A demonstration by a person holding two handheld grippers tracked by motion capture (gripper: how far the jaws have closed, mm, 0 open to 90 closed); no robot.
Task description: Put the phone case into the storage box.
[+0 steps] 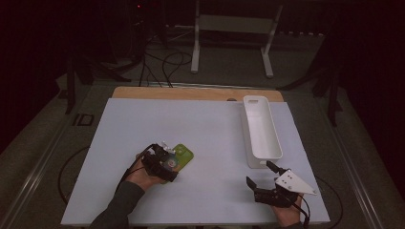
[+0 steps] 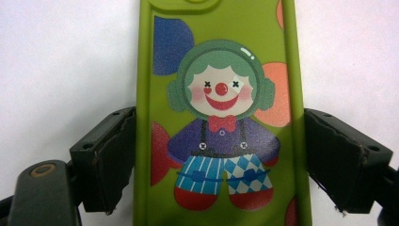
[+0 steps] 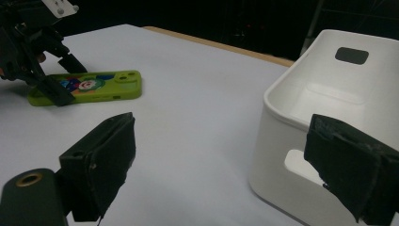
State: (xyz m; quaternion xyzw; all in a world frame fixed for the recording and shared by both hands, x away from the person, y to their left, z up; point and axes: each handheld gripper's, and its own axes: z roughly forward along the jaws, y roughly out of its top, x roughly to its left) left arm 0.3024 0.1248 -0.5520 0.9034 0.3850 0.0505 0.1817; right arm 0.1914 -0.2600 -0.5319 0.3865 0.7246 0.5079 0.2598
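A green phone case (image 2: 221, 117) with a clown picture lies flat on the white table (image 1: 200, 129), left of centre (image 1: 185, 153). My left gripper (image 2: 220, 155) hangs over its near end (image 1: 165, 164), open, one jaw at each long edge; the pads sit right at the edges and I cannot tell if they touch. My right gripper (image 1: 259, 172) is open at the front right of the table with nothing between its fingers (image 3: 219, 160). In the right gripper view the case (image 3: 103, 87) lies far left with the left gripper (image 3: 63, 77) astride it.
A long white bin (image 1: 246, 121) with handle cut-outs stands at the right of the table, just ahead of my right gripper (image 3: 277, 155). A wooden strip (image 1: 191, 93) runs along the far table edge. Cables and a white frame lie on the floor beyond.
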